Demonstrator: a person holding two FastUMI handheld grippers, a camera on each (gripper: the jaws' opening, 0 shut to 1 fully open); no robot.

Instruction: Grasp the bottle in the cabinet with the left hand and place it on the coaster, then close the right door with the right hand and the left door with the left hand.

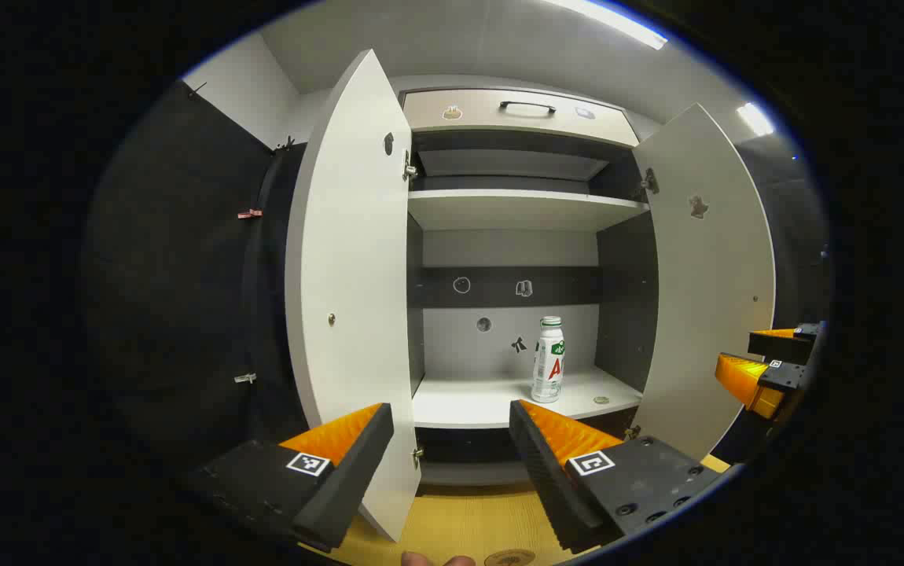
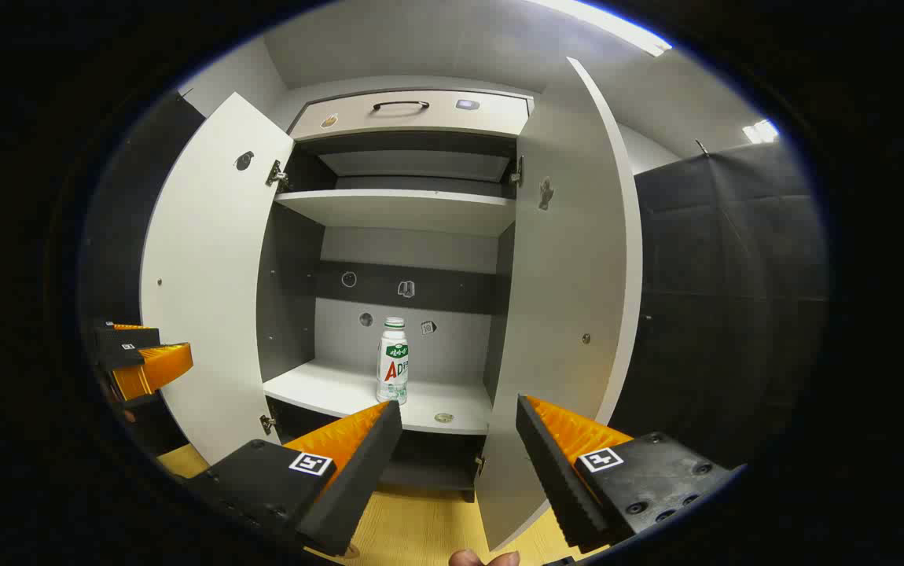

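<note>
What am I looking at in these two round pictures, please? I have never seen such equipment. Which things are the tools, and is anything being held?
A person holds one two-finger tool in each hand, and a camera rides on each tool. In the left gripper view, the left gripper shows at the bottom with its fingers apart; the other tool appears at the right edge. In the right gripper view, the right gripper is also open, and nothing is held by either. Ahead stands a cabinet with its left door and right door swung open. A white bottle stands upright on the lower shelf, with a small round thing beside it. A drawer with a handle sits on top.
</note>
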